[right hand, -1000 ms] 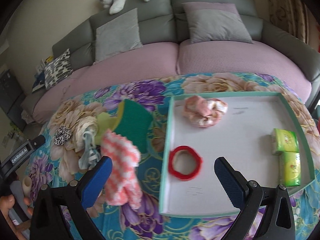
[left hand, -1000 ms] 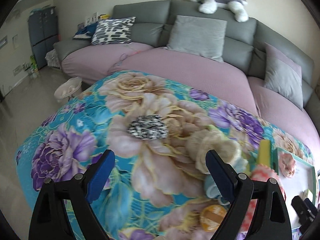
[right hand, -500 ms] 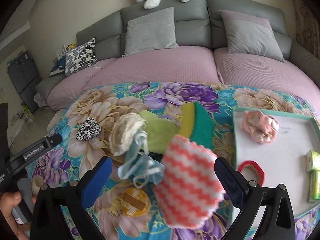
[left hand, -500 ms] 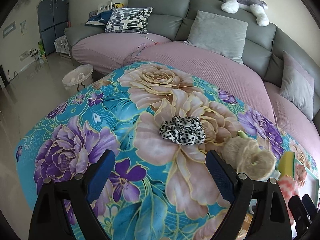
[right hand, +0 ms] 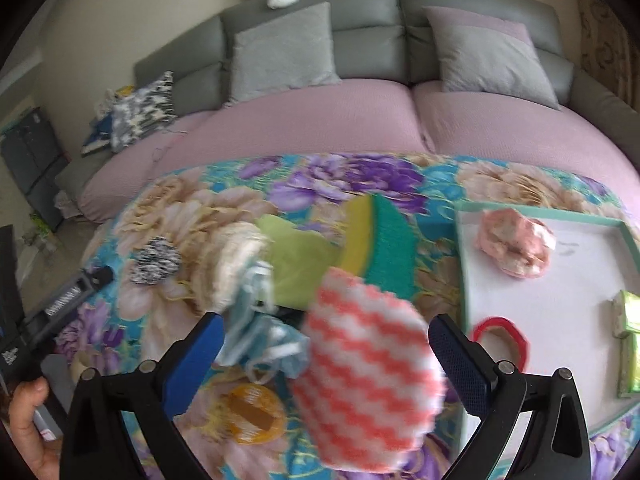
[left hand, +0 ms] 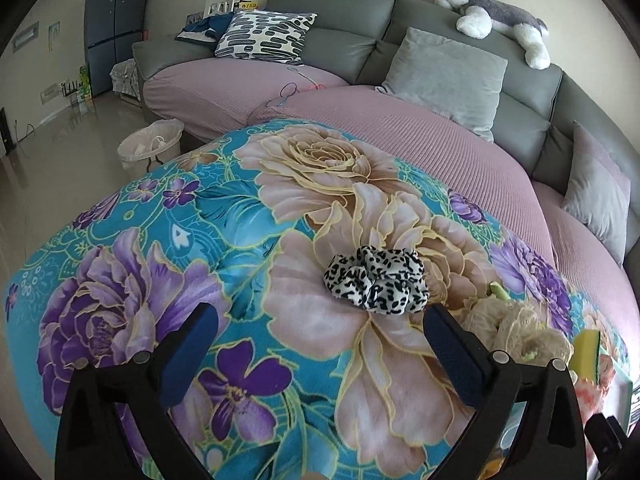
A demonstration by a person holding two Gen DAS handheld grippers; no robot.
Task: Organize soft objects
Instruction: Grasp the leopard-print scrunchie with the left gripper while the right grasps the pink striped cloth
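Observation:
A leopard-print scrunchie (left hand: pixel 376 282) lies on the flowered blanket (left hand: pixel 160 216), just past my left gripper (left hand: pixel 319 314). That gripper's jaws are opening, with only blanket between them. My right gripper (right hand: pixel 326 322) is open above a pink-and-white zigzag cloth (right hand: pixel 368 364), which shows between its fingers untouched. Around that cloth lie a pale blue stringy piece (right hand: pixel 264 336), a cream fluffy item (right hand: pixel 236 268), a lime cloth (right hand: pixel 300 264) and a yellow-green sponge (right hand: pixel 380 248). The white tray (right hand: pixel 560 320) holds a pink scrunchie (right hand: pixel 516 242) and a red ring (right hand: pixel 500 340).
Green tissue packs (right hand: pixel 630 312) sit at the tray's right edge. An orange tape roll (right hand: pixel 252 412) lies near the front. Behind the blanket runs a grey sofa with pink covers (left hand: pixel 400 128), cushions and a plush dog (left hand: pixel 492 4). A small bin (left hand: pixel 148 148) stands on the floor to the left.
Both grippers have moved left over the blanket. The leopard scrunchie has come closer to my left gripper. In the right view the tray has slid to the right edge and the zigzag cloth sits centred.

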